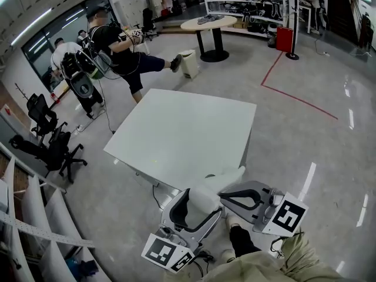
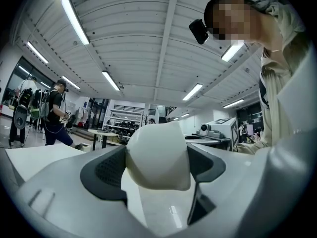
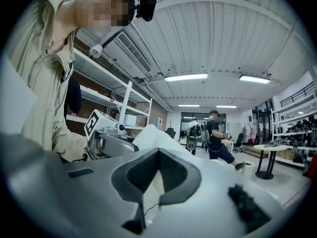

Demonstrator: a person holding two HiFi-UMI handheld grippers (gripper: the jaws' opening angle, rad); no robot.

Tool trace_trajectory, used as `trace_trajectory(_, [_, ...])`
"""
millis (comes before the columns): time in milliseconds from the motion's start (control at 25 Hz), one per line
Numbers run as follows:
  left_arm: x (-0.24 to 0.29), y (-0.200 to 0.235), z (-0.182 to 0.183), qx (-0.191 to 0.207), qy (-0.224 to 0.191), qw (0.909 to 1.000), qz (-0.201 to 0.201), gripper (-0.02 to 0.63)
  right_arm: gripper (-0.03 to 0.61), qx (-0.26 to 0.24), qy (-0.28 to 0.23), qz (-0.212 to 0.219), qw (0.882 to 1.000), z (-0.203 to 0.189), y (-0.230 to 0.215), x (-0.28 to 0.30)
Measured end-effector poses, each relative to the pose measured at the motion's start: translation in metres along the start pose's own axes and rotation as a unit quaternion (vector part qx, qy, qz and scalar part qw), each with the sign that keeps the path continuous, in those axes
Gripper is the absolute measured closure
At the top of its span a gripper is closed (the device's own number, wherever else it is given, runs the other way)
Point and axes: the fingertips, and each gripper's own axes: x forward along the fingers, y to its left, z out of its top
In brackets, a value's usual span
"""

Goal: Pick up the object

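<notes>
**Two grippers up, one with the prize**

Closest in, the left gripper has its jaws clamped on the white object, and its own camera confirms it: a pale, rounded lump wedged squarely between the two dark pads. The object is off the worktop, held in the air just outside the near corner of the white table. Right alongside it, the right gripper has its jaws pressed together with nothing between them, tips meeting in the right gripper view. Both marker cubes sit low by the person's sleeve.

Moving out, the tabletop is plain white from the near corner to the far edge. Past its left corner are black office chairs. Beyond the far edge, a person in black stands with one leg out. Farther back are a round table and a red bin.
</notes>
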Motion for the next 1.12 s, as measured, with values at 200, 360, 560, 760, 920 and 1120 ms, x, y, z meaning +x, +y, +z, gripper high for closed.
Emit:
trace_trajectory(200, [-0.024, -0.019, 0.010, -0.004, -0.020, 0.9998, -0.003, 0.230, 0.577, -0.022, -0.005, 0.016, 1.000, 0.012, 0.033, -0.012])
trace_trajectory(360, [-0.030, -0.030, 0.022, 0.002, -0.027, 0.9996, 0.000, 0.232, 0.575, -0.028, -0.013, 0.025, 0.999, 0.026, 0.041, -0.020])
trace_trajectory(560, [-0.032, -0.033, 0.038, -0.003, -0.043, 0.9991, 0.003, 0.235, 0.577, -0.025, -0.025, 0.022, 0.999, 0.043, 0.032, -0.032])
trace_trajectory(760, [-0.030, -0.042, 0.049, -0.014, -0.060, 0.9981, 0.002, 0.236, 0.577, -0.037, -0.021, 0.029, 0.999, 0.050, 0.031, -0.045])
trace_trajectory(920, [-0.027, -0.047, 0.050, -0.011, -0.057, 0.9983, 0.002, 0.236, 0.577, -0.036, -0.019, 0.031, 0.999, 0.051, 0.031, -0.049])
trace_trajectory(1120, [-0.029, -0.045, 0.050, -0.013, -0.055, 0.9984, 0.005, 0.238, 0.577, -0.032, -0.019, 0.028, 0.999, 0.050, 0.028, -0.050])
